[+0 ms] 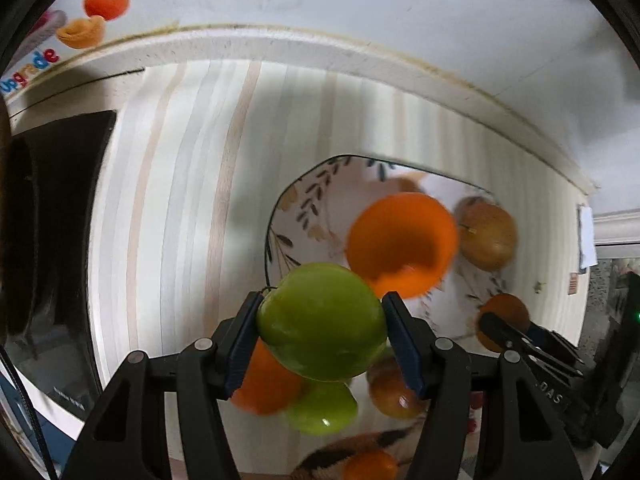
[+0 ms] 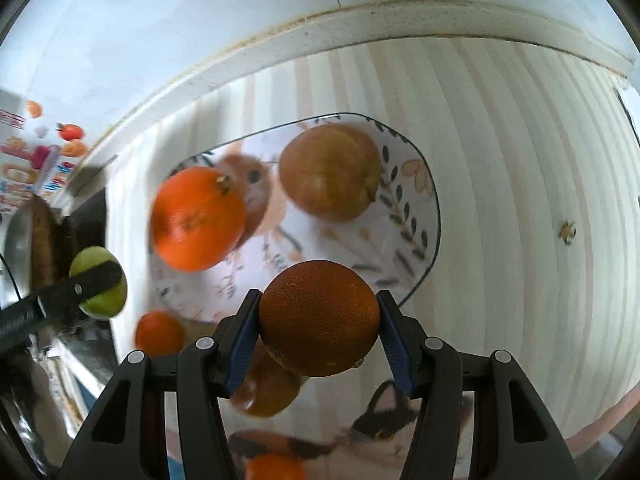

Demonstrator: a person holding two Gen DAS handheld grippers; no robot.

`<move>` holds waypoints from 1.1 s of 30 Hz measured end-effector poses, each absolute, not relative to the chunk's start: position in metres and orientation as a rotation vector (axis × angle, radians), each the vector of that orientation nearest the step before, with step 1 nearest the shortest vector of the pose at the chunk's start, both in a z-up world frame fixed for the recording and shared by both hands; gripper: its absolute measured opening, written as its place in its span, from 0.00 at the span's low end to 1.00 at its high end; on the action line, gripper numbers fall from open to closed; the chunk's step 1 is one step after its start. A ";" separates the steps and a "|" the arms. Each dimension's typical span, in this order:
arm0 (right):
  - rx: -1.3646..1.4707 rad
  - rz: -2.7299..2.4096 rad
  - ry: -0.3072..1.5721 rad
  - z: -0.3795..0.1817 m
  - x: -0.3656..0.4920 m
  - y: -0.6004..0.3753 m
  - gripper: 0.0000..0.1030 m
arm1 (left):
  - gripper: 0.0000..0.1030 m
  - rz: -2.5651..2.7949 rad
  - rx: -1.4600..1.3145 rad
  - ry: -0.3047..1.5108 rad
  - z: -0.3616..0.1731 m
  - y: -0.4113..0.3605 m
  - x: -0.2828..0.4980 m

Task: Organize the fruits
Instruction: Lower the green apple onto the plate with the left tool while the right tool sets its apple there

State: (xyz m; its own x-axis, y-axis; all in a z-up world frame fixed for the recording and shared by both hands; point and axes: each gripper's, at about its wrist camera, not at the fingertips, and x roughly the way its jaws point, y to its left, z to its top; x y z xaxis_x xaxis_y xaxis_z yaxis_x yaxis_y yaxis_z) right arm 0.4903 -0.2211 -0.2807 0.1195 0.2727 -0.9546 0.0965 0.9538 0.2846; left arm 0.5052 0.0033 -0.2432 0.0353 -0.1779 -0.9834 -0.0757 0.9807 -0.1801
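On the left, the left gripper (image 1: 322,322) pointed down over the striped tabletop (image 1: 180,200), its blue pads clamped on either side of a green apple (image 1: 322,322) held above the surface. Beneath it lay an orange (image 1: 266,388), a second green apple (image 1: 322,410) and a brownish apple (image 1: 394,392), all blurred. Further right sat the patterned plate (image 1: 292,204), carrying a bright orange (image 1: 400,242) and a brown pear (image 1: 486,236). On the right, the right gripper (image 2: 318,318) gripped a dark orange (image 2: 318,318) between its pads, held just in front of the plate's near rim; whether it touched the plate could not be told
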 end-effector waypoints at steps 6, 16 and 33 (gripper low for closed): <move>0.282 0.110 1.487 -0.306 0.498 -0.221 0.58 | 0.57 -0.058 -0.197 1.571 -0.265 0.002 0.513; 0.284 0.121 1.500 -0.303 0.501 -0.222 0.96 | 0.90 -0.051 -0.170 1.505 -0.257 -0.003 0.511; 0.165 0.055 1.422 -0.253 0.468 -0.211 0.96 | 0.94 0.010 -0.050 1.376 -0.206 -0.017 0.452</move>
